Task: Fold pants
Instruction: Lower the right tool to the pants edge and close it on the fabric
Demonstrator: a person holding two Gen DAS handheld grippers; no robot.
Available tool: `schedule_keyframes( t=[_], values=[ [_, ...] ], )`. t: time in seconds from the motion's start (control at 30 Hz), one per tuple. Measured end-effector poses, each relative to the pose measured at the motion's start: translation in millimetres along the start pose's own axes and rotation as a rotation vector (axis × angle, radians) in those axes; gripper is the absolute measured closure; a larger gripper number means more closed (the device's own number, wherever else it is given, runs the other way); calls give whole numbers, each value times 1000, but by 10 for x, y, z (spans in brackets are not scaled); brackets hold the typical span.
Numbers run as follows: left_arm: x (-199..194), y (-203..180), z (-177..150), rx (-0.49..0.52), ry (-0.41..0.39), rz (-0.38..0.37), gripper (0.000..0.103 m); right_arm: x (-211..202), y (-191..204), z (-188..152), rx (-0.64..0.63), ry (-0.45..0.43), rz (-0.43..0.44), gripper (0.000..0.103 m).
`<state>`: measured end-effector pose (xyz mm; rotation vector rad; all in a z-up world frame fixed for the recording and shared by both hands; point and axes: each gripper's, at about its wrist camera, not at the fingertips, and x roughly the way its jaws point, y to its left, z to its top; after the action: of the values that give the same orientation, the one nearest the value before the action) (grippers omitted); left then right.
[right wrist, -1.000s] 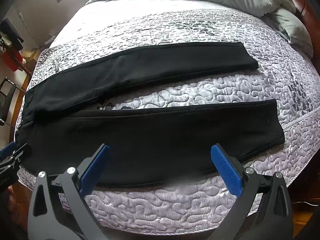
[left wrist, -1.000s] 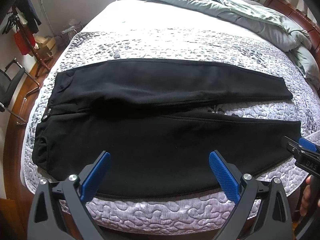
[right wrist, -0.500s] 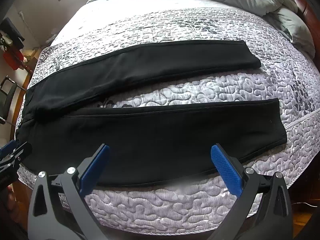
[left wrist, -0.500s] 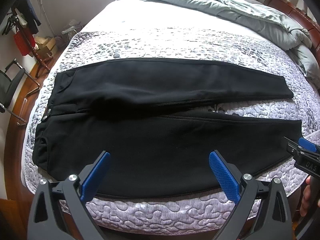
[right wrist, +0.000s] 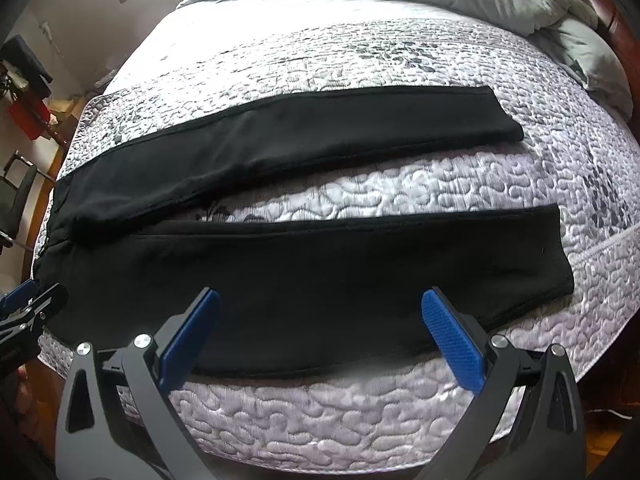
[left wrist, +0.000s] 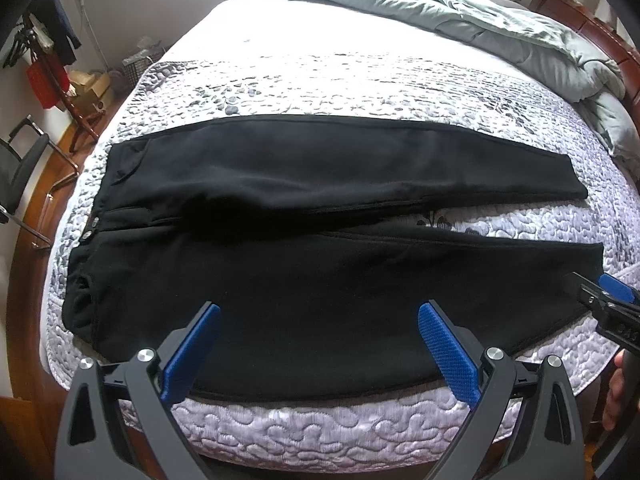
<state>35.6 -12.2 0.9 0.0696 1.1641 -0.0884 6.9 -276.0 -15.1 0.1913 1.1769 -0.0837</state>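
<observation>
Your left gripper and right gripper both hang spread and empty over the black pants flat on the bed; only the left view shows the waistband buttons.

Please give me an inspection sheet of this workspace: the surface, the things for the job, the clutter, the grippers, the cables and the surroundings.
Surface: bed with quilted grey cover, grey duvet bunched at the far side.
Job's things: black pants flat and unfolded, waist to the left, legs spread apart.
Clutter: nothing seen on the cover beside the pants.
Grippers: left gripper open, above the near edge of the pants, holding nothing; right gripper open above the near leg, holding nothing.
Cables: one on the wall at the left.
Surroundings: black chair, clothes rack, boxes, wooden headboard.
</observation>
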Motion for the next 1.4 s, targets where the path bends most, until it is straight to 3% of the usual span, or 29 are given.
schedule_keyframes(
  t=[0.1, 0.27, 0.47, 0.53, 0.6, 0.7, 0.87, 0.93, 1.0, 1.03, 1.1, 1.23, 1.4],
  values=[
    [95, -15, 236, 7, 7, -3, 4, -5, -228, 221, 16, -13, -3, 3],
    [365, -144, 801, 23, 25, -30, 4, 74, -824, 920, 26, -73, -104, 3],
    [919, -441, 1397, 86, 61, -78, 4, 908, -1669, 1737, 79, 67, -69, 3],
    [1076, -531, 1535, 104, 67, -137, 4, 1186, -1917, 1904, 80, 99, -110, 3],
    [1193, -641, 1642, 144, 56, -136, 4, 1364, -2110, 2043, 98, 115, -124, 3],
    [1343, -792, 1768, 193, 58, -129, 4, 1604, -2385, 2174, 135, 151, -76, 3],
    [1658, -976, 1963, 164, 141, -248, 4, 1743, -2494, 2227, 101, 157, 2, 3],
    [1746, -1073, 2020, 178, 159, -274, 4, 1718, -2462, 2223, 70, 144, 62, 20],
    [1801, -1169, 2068, 208, 166, -285, 4, 1660, -2375, 2164, -1, 136, 62, 49],
    [1820, -1204, 2089, 221, 166, -284, 4, 1628, -2332, 2140, -39, 132, 47, 56],
    [1857, -1301, 2143, 262, 162, -287, 4, 1529, -2300, 2095, -103, 122, 7, 98],
    [2004, -1521, 2244, 370, 186, -323, 4, 1329, -2522, 2113, -45, 80, 129, 97],
    [2201, -1762, 2340, 482, 222, -408, 4, 994, -2576, 2103, -64, -5, 234, 97]
  ],
)
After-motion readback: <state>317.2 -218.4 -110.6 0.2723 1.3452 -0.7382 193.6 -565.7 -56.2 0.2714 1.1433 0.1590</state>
